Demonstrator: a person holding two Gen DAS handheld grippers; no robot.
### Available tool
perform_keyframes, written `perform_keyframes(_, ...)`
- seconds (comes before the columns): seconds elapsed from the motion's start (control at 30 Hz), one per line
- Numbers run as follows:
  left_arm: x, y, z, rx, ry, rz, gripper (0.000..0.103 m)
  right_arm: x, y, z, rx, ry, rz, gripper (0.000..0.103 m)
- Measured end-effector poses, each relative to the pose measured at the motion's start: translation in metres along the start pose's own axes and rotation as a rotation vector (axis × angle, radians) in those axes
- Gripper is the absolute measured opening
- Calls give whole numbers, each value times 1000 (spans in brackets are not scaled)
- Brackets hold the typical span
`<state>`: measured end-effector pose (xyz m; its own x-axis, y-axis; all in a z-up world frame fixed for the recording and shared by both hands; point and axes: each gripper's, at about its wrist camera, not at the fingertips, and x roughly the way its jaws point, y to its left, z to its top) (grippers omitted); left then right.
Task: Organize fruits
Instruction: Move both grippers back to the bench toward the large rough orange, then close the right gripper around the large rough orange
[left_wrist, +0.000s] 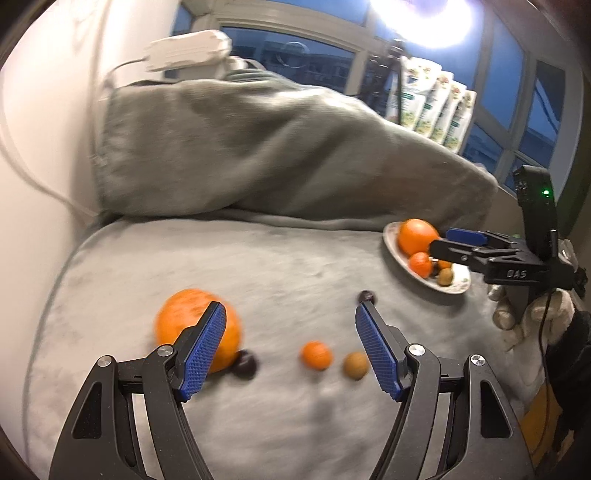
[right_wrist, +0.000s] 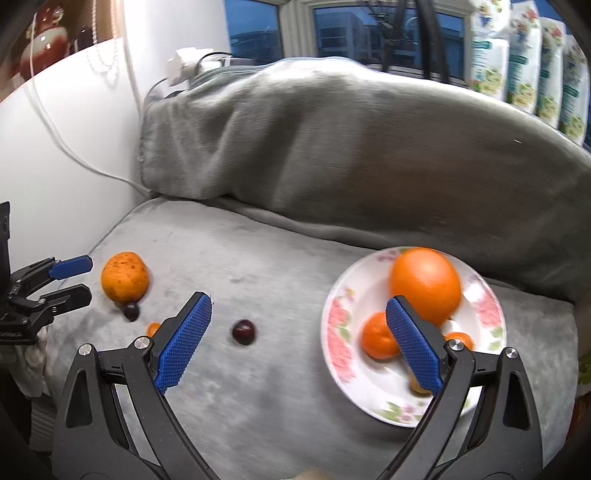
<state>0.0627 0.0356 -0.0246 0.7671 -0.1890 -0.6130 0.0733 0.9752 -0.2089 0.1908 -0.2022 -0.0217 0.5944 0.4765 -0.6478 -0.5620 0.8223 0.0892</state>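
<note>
On the grey cushion (left_wrist: 280, 266) lie a large orange (left_wrist: 184, 325), a dark plum (left_wrist: 245, 363), a small mandarin (left_wrist: 316, 355), a brown kiwi (left_wrist: 355, 365) and a second plum (left_wrist: 366, 295). My left gripper (left_wrist: 291, 306) hangs open above them with nothing between its pads. To the right, a floral plate (right_wrist: 340, 332) holds a big orange (right_wrist: 424, 288), a mandarin (right_wrist: 376, 336) and small fruits partly hidden by a finger. My right gripper (right_wrist: 298, 299) is open and empty at the plate's left rim, with a plum (right_wrist: 243, 331) below it.
A heaped grey blanket (right_wrist: 351, 147) rises behind the cushion. A white wall with a cable (right_wrist: 62, 147) and a plug adapter (right_wrist: 181, 66) bounds the left side. Printed packets (right_wrist: 524, 62) and a tripod stand at the window. A gloved hand (left_wrist: 517, 314) holds the right gripper.
</note>
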Motion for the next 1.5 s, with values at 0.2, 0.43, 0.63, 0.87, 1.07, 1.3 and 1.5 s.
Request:
perform_keyframes(0.2, -5, 34, -12, -82, 3, 30, 73, 18, 29, 9, -19, 42, 75, 97)
perform_keyframes(0.43, 1, 62, -31, -141, 39, 50, 73, 46, 72, 19, -56, 93, 173, 97)
perform_keyframes(0.63, 8, 70, -38, -165, 49, 31, 73, 75, 101, 25, -58, 152, 245, 97)
perform_keyframes(0.87, 19, 75, -40, -182, 75, -2, 73, 109, 117, 29, -2, 227, 346, 91)
perform_keyframes(1.07, 23, 82, -39, -219, 90, -31, 72, 130, 128, 24, 43, 287, 426, 86)
perform_keyframes(1.3, 30, 91, -40, -259, 110, -52, 71, 148, 133, 15, 102, 336, 490, 82)
perform_keyframes(1.5, 31, 89, -37, -246, 116, -62, 70, 158, 137, 11, 130, 365, 527, 73)
